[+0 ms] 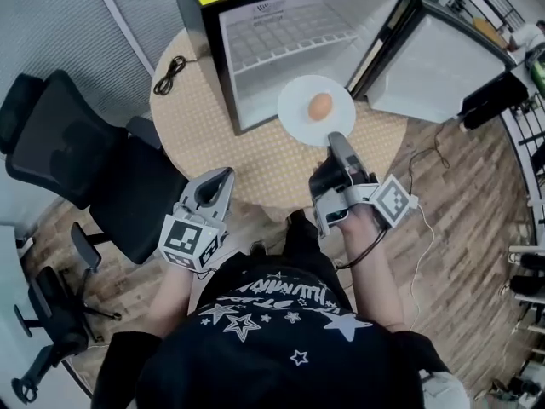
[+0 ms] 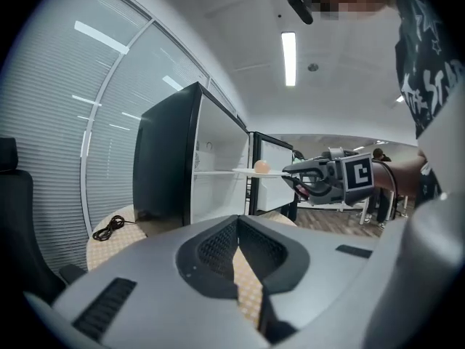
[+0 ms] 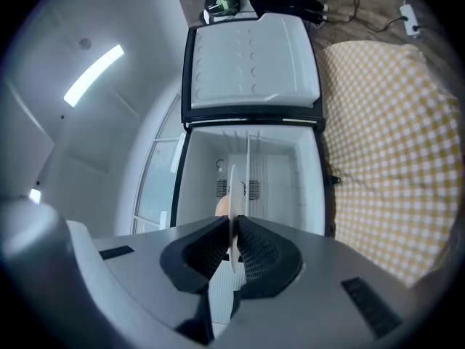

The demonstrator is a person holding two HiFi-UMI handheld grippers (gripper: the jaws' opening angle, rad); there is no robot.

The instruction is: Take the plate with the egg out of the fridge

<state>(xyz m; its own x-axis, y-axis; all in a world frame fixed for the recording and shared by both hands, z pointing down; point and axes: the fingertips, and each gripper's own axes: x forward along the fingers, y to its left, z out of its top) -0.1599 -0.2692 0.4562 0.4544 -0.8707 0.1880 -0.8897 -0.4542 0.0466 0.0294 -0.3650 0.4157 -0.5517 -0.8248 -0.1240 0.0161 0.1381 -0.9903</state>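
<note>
Plate (image 1: 294,111) carries egg (image 1: 320,106), outside open fridge (image 1: 281,32) | right claw (image 1: 339,138) clamped on plate rim | left claw (image 1: 223,175) together

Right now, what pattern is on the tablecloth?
A yellow-and-white check on the tablecloth, clearest in the right gripper view.

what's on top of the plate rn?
One egg, near the middle of the plate. The right tongs clamp the near rim, so that bit of the plate is covered. Nothing else shows on it.
</note>
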